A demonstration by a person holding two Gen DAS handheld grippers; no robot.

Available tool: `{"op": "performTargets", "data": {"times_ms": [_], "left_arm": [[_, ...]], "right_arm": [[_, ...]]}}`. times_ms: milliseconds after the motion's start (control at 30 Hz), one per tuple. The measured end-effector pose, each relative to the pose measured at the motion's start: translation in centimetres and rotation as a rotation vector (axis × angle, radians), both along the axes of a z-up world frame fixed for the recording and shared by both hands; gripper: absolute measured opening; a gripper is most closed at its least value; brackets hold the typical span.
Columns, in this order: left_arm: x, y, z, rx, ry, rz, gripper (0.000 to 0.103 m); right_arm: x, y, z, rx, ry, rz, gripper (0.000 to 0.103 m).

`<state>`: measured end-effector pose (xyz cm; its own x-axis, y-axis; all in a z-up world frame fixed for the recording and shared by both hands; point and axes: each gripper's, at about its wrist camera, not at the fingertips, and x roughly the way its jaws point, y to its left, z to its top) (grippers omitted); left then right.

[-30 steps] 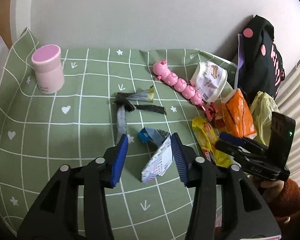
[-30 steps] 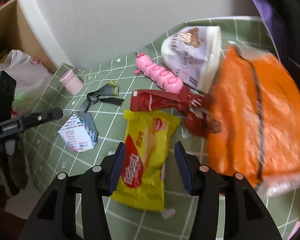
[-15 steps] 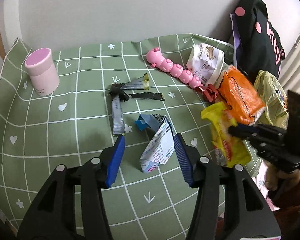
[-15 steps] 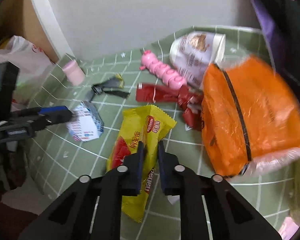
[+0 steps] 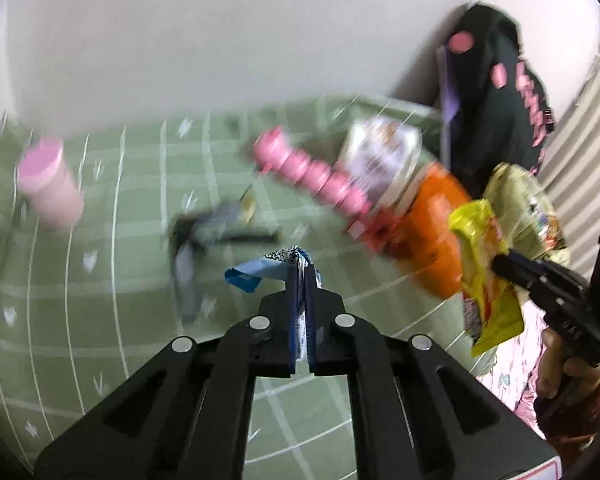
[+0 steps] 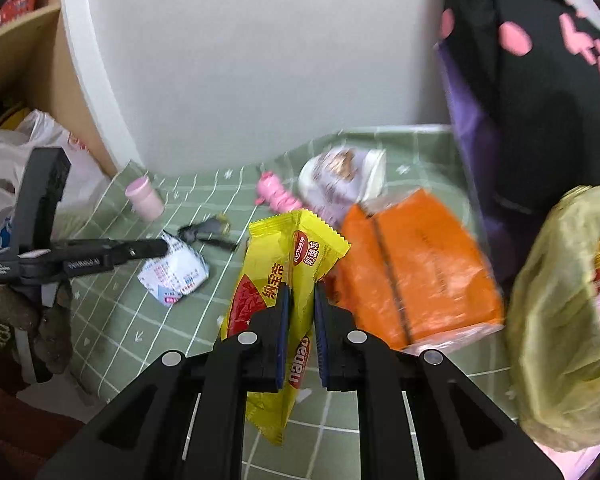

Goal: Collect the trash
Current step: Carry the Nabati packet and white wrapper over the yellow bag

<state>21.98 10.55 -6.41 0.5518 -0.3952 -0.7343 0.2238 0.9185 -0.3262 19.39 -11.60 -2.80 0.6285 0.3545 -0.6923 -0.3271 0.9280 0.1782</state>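
The left gripper (image 5: 300, 276) pinched the white paper wrapper (image 6: 175, 276) tight, up off the green counter (image 5: 100, 280). The right gripper (image 6: 301, 300) squeezed the yellow snack packet (image 6: 288, 280), which hung loose. Both were thin and slippery, so a quick swing could have made one slip out and drop.

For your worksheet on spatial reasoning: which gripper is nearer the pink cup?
Left. The left gripper, shut on a white packet, is just in front of the pink cup; the right gripper sits farther away by the orange bag.
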Motion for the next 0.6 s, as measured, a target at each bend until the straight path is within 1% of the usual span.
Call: {"op": "performTargets", "data": {"times_ms": [67,167,300,367,500,600], "left_arm": [[0.5,-1.3,2.4,-0.012,-0.060,-0.037,0.003],[1.1,-3.7,5.8,-0.040,-0.145,-0.111,0.003],[1.6,-8.3,10.8,-0.085,-0.270,-0.256,0.003],[1.8,-10.7,12.7,-0.105,-0.312,-0.325,0.003],[2.6,-15.4,15.0,-0.155,-0.334,-0.437,0.003],[2.7,-18.8,15.7,-0.150,-0.341,-0.496,0.003]], "right_arm": [[-0.2,-0.9,1.3,0.001,-0.035,-0.029,0.012],[-0.8,-2.7,4.0,-0.018,-0.116,-0.083,0.012],[-2.3,-6.3,7.8,-0.042,-0.226,-0.182,0.012],[-3.1,-8.4,9.5,-0.057,-0.277,-0.242,0.012],[-4.6,-12.2,11.3,-0.088,-0.325,-0.363,0.012],[-5.8,-15.4,11.8,-0.094,-0.336,-0.460,0.012]]}}
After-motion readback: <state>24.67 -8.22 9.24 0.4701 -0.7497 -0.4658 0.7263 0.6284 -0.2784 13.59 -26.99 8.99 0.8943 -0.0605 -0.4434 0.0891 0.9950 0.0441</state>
